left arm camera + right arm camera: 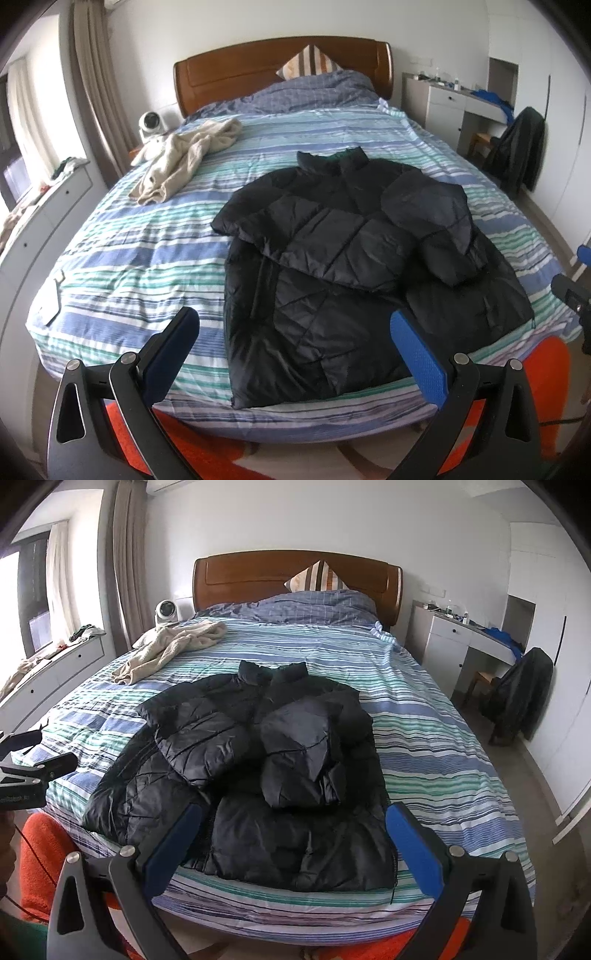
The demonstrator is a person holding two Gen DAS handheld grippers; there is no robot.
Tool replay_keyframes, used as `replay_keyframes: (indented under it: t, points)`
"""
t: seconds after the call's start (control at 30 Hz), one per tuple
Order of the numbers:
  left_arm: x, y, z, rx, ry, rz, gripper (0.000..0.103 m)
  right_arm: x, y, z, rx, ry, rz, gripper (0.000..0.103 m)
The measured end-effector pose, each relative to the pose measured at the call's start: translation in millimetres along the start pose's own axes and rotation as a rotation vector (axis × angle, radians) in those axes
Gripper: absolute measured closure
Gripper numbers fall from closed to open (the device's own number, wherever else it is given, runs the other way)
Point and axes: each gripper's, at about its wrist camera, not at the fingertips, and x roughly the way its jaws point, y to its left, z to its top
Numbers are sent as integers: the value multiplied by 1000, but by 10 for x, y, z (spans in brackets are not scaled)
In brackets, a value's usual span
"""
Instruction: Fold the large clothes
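Both grippers, left (295, 354) and right (293, 843), are hovering at the bed's (443, 738) foot edge, jaws spread wide and holding nothing. We are facing the black puffer jacket (258, 775) lying there, sleeves crossed inward, likely readying its hem for folding.

My left gripper (295, 332) is wide open, blue pads (419, 360) spread apart, nothing btwn them, held level & pointing fwd. Right gripper (293, 829) same: jaws fully apart, empty, pointing fwd, w/ each unit just visible at the edge of the other's view
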Motion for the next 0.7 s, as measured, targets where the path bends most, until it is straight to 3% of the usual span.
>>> replay_keyframes:
  t: [0.7]
  points:
    - [-32, 50, 20, -42, 0, 7, 0, 0, 51, -29, -45, 16, -24, 0]
